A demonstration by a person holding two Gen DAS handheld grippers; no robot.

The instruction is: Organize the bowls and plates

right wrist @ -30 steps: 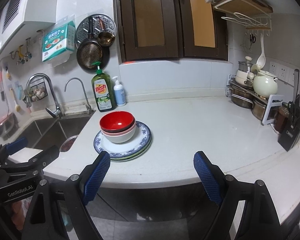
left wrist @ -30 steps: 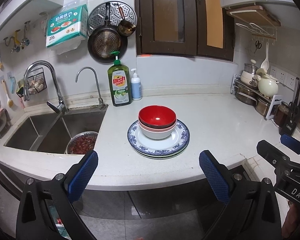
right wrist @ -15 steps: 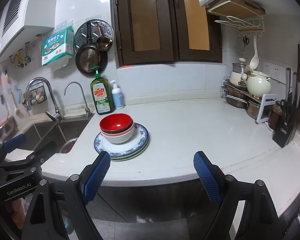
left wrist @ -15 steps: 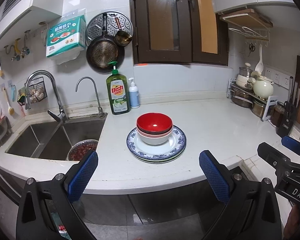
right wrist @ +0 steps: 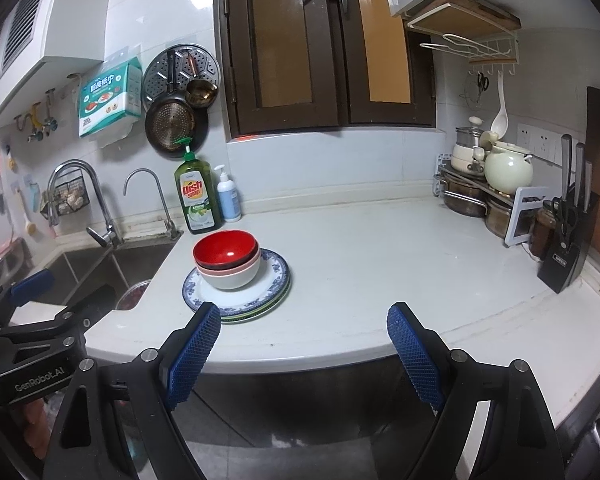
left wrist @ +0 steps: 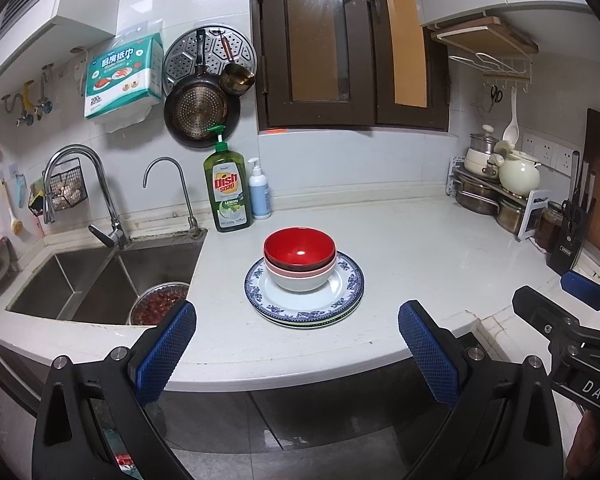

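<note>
White stone bench [left wrist: 440, 256] runs from the sink [left wrist: 100, 280] to the pots in the corner, and since a second ago the view of it has drawn back a little, so the stack now sits further from both claws. Three nested bowls [left wrist: 300, 258], red on top, then pink, then white, stand upright on the blue-rimmed plates [left wrist: 340, 300] just right of the sink, in front of the green dish soap bottle [left wrist: 229, 190]. Left claw [left wrist: 296, 354] and right claw [right wrist: 304, 356] both hang released and empty short of the bench edge, well apart from the stack.
</note>
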